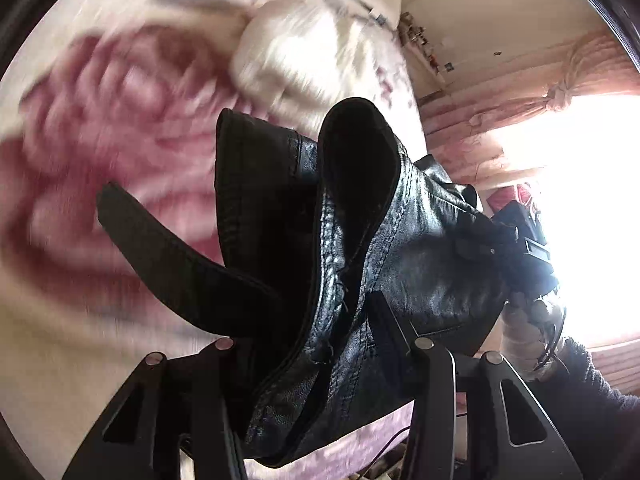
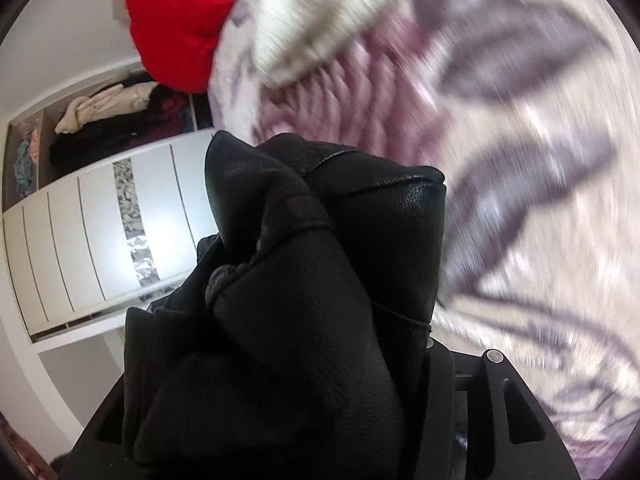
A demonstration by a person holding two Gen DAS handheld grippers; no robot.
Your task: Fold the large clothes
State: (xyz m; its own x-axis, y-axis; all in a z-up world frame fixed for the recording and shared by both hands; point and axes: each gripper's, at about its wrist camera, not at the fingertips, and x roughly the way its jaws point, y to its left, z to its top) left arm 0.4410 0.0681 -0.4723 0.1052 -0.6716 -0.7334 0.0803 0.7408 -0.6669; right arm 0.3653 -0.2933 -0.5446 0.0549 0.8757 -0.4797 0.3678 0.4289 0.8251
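Note:
A black leather jacket (image 1: 360, 264) hangs in the air between both grippers, above a bed. My left gripper (image 1: 316, 360) is shut on a seamed edge of the jacket, with a black strap (image 1: 172, 248) sticking out to the left. My right gripper (image 1: 516, 240) shows at the right of the left wrist view, holding the far part of the jacket. In the right wrist view the bunched jacket (image 2: 304, 300) fills the middle and hides my right gripper's (image 2: 320, 360) fingers, which are shut on it.
A pink, grey and cream patterned bedspread (image 1: 100, 160) lies below, blurred. A white fluffy garment (image 1: 296, 52) and a red puffy garment (image 2: 180, 20) lie on it. A white wardrobe (image 2: 100, 232) stands left; a bright window with pink curtains (image 1: 560, 96) is right.

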